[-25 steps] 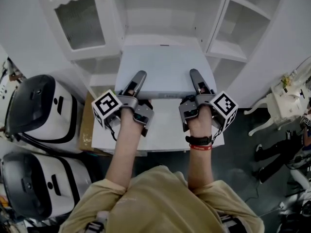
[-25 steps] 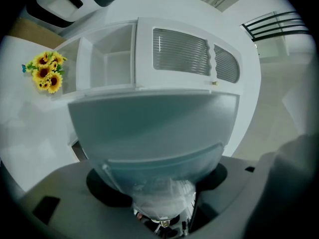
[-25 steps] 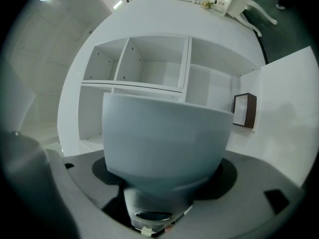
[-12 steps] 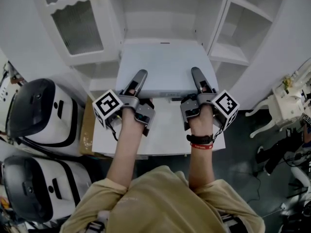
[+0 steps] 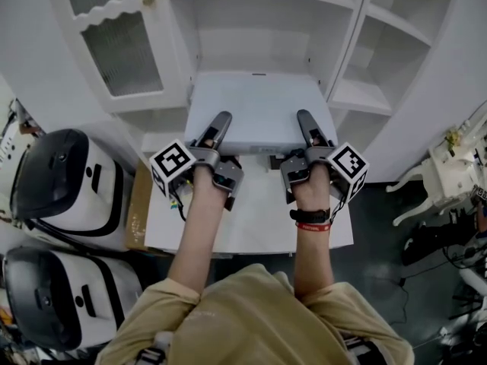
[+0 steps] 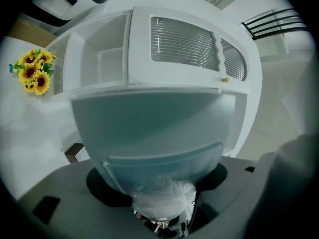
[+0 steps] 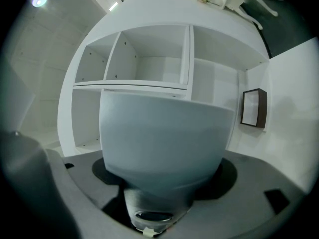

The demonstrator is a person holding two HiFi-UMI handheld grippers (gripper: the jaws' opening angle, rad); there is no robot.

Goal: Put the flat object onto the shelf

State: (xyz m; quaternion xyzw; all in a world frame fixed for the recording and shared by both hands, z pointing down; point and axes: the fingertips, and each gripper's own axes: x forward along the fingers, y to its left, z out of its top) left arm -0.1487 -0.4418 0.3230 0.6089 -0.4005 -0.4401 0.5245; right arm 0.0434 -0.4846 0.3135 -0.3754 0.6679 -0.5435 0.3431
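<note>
A flat white box [image 5: 259,109] is held level in front of the white shelf unit [image 5: 259,21], its far edge at the mouth of the middle open compartment. My left gripper [image 5: 221,119] is shut on the box's near edge at the left, its upper jaw lying over the top. My right gripper [image 5: 305,117] is shut on the same edge at the right. In the left gripper view the box [image 6: 149,133] fills the space between the jaws, with the shelf unit [image 6: 99,63] behind. The right gripper view shows the box [image 7: 164,138] the same way before open compartments [image 7: 149,59].
A ribbed glass door [image 5: 122,52] stands left of the opening; more open compartments [image 5: 380,59] lie to the right. Below the box is a white table [image 5: 251,219]. Black-and-white machines [image 5: 53,181] and cardboard [image 5: 137,207] sit at left, a white chair [image 5: 456,158] at right.
Both grippers have carried the box forward toward the shelf's middle opening, keeping their hold. The jaws have not changed.
</note>
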